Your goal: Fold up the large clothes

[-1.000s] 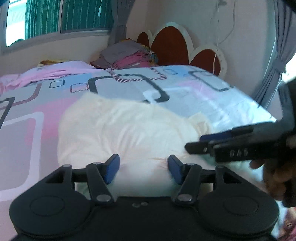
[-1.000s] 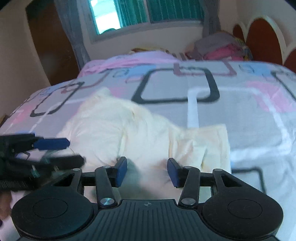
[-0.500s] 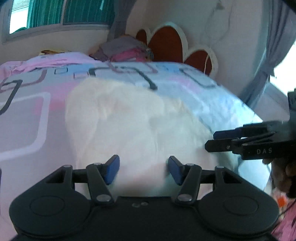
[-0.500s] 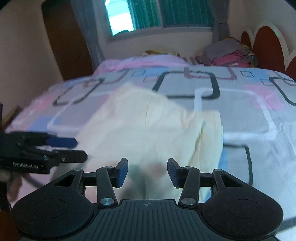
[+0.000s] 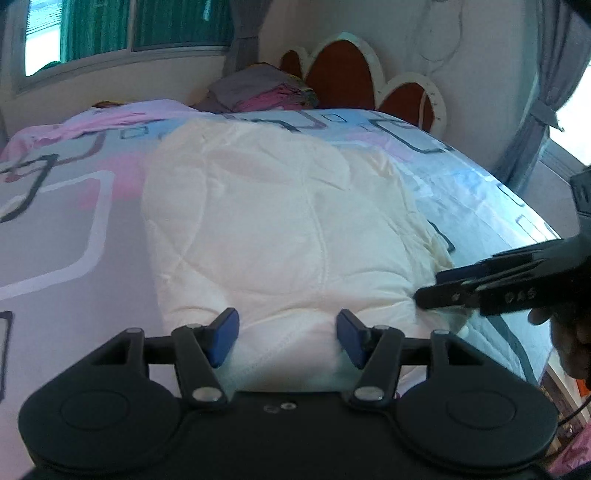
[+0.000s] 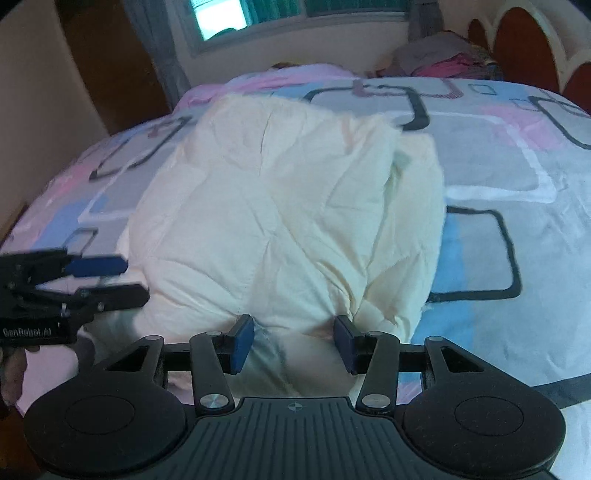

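- A cream garment lies on the bed, its patterned sheet showing pink, grey and blue rectangles; the garment's long axis runs from the near edge away toward the far window.
- In the right wrist view the same cream garment shows a folded strip along its right side, lying lengthwise with the main panel.
- The left tongs sit over the near hem with their 2 blue pads spread wide, cloth showing between them but not pinched.
- The right tongs are likewise spread over the near hem, nothing clamped.
- From the left wrist view, the right tongs reach in from the right, tips at the garment's near right corner; whether they touch the cloth cannot be told.
- From the right wrist view, the left tongs sit at the garment's near left edge, fingers apart.
- A pile of folded clothes rests at the far end, beside the scalloped headboard.
- Compared with 1 second ago, the garment fills more of both views and reads as a longer, narrower shape; the right-hand strip now lies closer against the main panel.
- Both tongs were spread then, as now.
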Demonstrator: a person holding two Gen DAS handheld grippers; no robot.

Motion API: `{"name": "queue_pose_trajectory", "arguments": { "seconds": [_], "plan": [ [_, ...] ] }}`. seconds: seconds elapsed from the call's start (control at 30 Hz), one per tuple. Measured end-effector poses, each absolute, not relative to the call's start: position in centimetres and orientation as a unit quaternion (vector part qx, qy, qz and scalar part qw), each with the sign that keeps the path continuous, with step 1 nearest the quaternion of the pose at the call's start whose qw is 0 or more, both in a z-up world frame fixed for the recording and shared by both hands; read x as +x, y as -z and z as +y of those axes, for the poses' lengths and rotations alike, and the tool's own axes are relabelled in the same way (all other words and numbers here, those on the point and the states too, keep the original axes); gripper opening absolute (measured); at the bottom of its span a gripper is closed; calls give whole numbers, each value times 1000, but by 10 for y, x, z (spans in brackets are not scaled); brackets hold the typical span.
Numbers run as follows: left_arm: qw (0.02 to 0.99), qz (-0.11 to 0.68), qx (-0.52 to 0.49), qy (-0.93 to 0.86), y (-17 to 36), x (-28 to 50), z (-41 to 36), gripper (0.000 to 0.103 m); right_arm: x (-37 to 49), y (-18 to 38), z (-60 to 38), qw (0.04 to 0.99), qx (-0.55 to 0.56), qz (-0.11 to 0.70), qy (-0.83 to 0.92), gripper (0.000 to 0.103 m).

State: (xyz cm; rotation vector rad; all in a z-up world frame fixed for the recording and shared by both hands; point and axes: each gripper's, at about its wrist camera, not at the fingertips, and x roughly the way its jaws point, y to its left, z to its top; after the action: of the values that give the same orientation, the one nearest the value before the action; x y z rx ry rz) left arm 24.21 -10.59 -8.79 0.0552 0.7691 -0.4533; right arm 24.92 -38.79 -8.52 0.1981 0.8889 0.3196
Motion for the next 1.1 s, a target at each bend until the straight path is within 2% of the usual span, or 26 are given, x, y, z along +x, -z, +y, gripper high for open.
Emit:
{"name": "queue_pose_trajectory", "arguments": {
  "seconds": [0.03,0.07,0.13,0.37,0.67,0.9,1.1],
  "plan": [
    [906,367,27,209,84,241,-105,83,245,79,-392,894,105,412,-140,84],
    [912,359,29,198,81,241,-104,92,244,75,-397,904,108,394,-127,94],
    [916,353,30,187,76,243,-103,93,248,69,-409,909,127,379,-118,96],
    [909,367,-16,197,69,266,-95,93,283,77,-458,874,244,404,-114,96],
    [877,407,-169,192,94,326,-47,92,318,132,-509,786,419,433,-135,103],
    [842,440,-227,216,122,342,-34,90,319,152,-516,766,433,441,-175,103],
    [822,449,-270,220,140,349,-30,93,328,156,-517,766,409,445,-221,103]
  ]
}}
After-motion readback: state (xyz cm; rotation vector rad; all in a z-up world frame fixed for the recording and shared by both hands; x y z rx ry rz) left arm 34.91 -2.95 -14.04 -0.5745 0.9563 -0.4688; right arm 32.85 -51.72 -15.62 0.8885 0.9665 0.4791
